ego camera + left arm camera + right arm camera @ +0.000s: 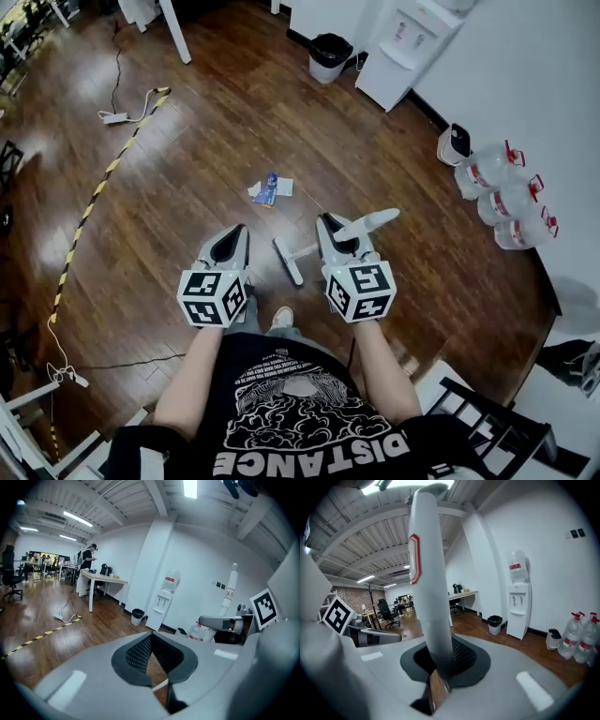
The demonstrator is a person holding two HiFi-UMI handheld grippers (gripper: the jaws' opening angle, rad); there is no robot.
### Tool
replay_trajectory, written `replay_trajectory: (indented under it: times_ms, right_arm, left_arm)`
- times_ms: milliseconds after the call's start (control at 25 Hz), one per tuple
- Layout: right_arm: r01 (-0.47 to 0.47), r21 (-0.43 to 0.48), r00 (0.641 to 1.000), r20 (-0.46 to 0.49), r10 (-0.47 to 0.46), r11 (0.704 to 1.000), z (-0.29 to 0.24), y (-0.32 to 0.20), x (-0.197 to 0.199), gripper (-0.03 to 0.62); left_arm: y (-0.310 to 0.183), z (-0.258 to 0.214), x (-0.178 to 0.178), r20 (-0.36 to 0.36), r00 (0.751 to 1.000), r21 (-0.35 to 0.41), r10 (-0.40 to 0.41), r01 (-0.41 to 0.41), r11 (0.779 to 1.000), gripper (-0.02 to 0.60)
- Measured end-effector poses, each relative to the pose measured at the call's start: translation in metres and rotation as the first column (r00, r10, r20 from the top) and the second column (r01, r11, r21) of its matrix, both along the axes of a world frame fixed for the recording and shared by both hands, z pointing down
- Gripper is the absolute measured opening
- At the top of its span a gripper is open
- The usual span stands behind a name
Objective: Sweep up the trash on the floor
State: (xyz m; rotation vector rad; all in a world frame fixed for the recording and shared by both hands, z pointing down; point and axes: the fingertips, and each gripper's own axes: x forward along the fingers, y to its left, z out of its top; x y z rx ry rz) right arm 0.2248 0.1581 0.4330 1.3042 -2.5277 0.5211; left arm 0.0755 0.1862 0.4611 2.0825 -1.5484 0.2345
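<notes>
Trash, head view: crumpled blue-and-white paper scraps [269,190] lie on the dark wooden plank floor [169,178], ahead of both my grippers and well apart from them; nothing touches them.
Broom, head view: the flat white broom head [288,262] sits low between my grippers, on my side of the scraps, and appears to rest on the floor.
Right gripper, head view: my right gripper [330,228] is clamped on the long white plastic broom handle [373,221], which slants up and to the right past the jaws.
Left gripper, head view: my left gripper [236,234] hangs just beside the broom head, apart from the handle.
Jaws, left gripper view: the left gripper [151,641] has its mesh pads pressed together with nothing between them. The white handle [229,592] stands off to the right, beyond reach.
Jaws, right gripper view: the right gripper [440,663] pinches the handle [426,573], which rises steeply from between the pads.
Reason for hold, judged: I grip low on the handle so that one hand steers the head. The free gripper can then take a second hold.
Scraps against head, judged: they lie beyond the head, so it must be carried past them and drawn back.
</notes>
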Motion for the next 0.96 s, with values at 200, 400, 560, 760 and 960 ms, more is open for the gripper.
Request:
replay_trajectory:
  times_ms: [200, 400, 560, 760, 960]
  right_arm:
    - [0.018, 0.022, 1.0, -0.005, -0.018, 1.0, -0.013, 0.045, -0.011, 0.032]
    - [0.004, 0.037, 1.0, -0.003, -0.004, 0.999, -0.022, 0.08, -0.029, 0.031]
    - [-0.03, 0.049, 1.0, 0.0, 0.03, 0.998, -0.027, 0.101, -0.041, 0.031]
    - [-0.08, 0.062, 0.997, 0.01, 0.08, 0.995, -0.036, 0.123, -0.059, 0.031]
    - [-0.105, 0.08, 0.994, 0.023, 0.104, 0.991, -0.045, 0.136, -0.083, 0.031]
  left_arm:
    - [0.034, -0.024, 0.005, 0.031, 0.999, 0.048, 0.031, -0.033, 0.998, 0.005]
    - [0.06, -0.043, -0.003, 0.033, 0.998, 0.089, 0.059, -0.062, 0.994, 0.005]
    - [0.077, -0.047, -0.009, 0.034, 0.993, 0.098, 0.109, -0.112, 0.989, 0.005]
    - [0.1, -0.052, -0.027, 0.035, 0.988, 0.099, 0.153, -0.156, 0.983, 0.005]
    - [0.113, -0.054, -0.05, 0.034, 0.985, 0.105, 0.171, -0.174, 0.979, 0.005]
